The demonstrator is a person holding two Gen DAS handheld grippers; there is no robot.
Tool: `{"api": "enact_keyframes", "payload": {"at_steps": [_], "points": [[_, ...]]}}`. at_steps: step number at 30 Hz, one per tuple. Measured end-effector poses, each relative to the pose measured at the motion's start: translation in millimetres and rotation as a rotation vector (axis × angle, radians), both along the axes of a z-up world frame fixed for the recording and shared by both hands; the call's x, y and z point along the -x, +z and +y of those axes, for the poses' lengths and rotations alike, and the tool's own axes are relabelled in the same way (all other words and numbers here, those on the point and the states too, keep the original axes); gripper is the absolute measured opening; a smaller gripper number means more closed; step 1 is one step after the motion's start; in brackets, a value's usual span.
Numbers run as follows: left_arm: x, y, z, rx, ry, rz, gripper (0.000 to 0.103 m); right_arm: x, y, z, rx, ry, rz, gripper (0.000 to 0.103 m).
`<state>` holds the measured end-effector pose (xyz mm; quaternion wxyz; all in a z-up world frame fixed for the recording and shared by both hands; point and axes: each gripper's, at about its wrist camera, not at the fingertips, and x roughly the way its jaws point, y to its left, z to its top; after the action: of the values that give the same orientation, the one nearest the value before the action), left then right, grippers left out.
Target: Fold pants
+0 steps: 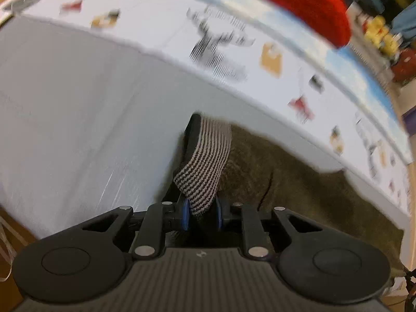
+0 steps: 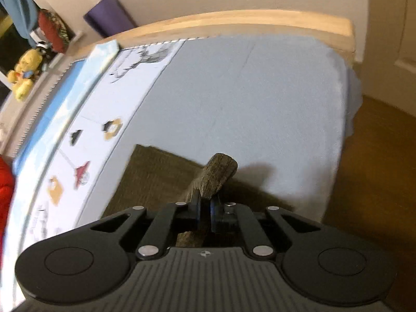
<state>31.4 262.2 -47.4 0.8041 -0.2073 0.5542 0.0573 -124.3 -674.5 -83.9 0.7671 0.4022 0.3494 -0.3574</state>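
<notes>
The pants [image 1: 299, 182] are olive-brown with a striped waistband [image 1: 205, 161]. They lie on a pale blue bed sheet [image 1: 78, 104]. My left gripper [image 1: 202, 214] is shut on the striped waistband and lifts it off the sheet. In the right wrist view the pants [image 2: 156, 171] spread to the left below the gripper. My right gripper [image 2: 205, 213] is shut on a bunched edge of the pants [image 2: 218, 176], which sticks up past the pads.
A white printed blanket [image 1: 234, 52] with a blue border runs along the far side of the bed. A red cushion [image 1: 306, 2] sits on it. A wooden bed frame [image 2: 234, 20] and the wooden floor [image 2: 377, 169] lie beyond the sheet. Yellow plush toys [image 2: 23, 72] sit at the left.
</notes>
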Motion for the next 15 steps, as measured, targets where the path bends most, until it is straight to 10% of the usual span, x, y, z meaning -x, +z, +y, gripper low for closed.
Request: {"api": "enact_keyframes", "payload": {"at_steps": [4,10,15], "points": [[-9.7,-17.6,-11.1,-0.072,-0.096,0.116,0.032,-3.4,-33.1,-3.8,-0.088,0.003,0.166,0.007],[-5.0,29.8,-22.5,-0.269,-0.086,-0.144,0.053,-14.2,2.8,14.1,0.112,-0.007,0.195,0.028],[-12.3,36.0,-58.0,-0.191,-0.249,-0.246,0.053,-26.7,34.3,32.6,0.293,0.048,0.102,0.029]]}}
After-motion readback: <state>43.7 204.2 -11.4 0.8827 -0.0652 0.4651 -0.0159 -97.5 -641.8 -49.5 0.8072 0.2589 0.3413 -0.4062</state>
